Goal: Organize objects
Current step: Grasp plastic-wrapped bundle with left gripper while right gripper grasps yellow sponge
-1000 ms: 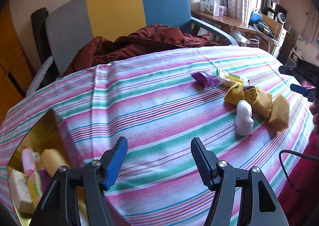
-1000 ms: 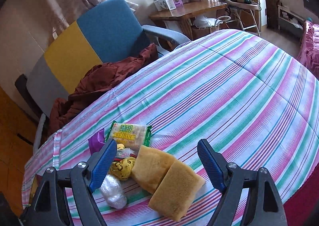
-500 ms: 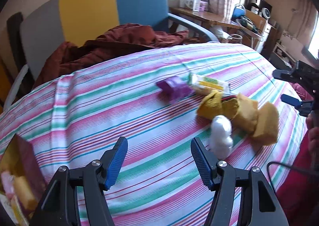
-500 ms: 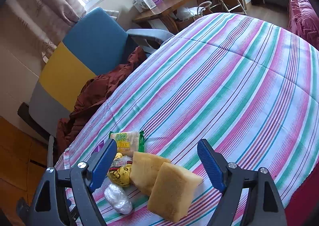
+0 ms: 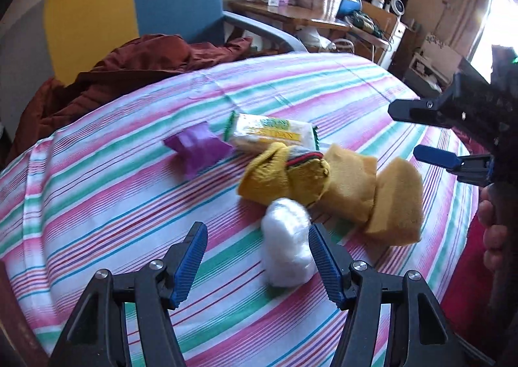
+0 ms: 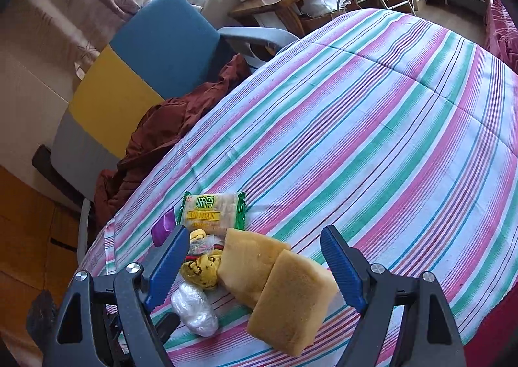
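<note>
Left wrist view: my left gripper (image 5: 255, 257) is apart, clamping nothing, above the striped cloth (image 5: 129, 192); a white wad (image 5: 286, 242) lies just inside its right finger. Beyond sit socks (image 5: 285, 177), two sponges (image 5: 375, 193), a purple packet (image 5: 197, 146) and a snack pack (image 5: 275, 135), with bare cloth to the left

Right wrist view: my right gripper (image 6: 255, 266) hangs wide apart over the sponges (image 6: 275, 282), near the cloth's edge; chair (image 6: 136, 75) beyond
</note>
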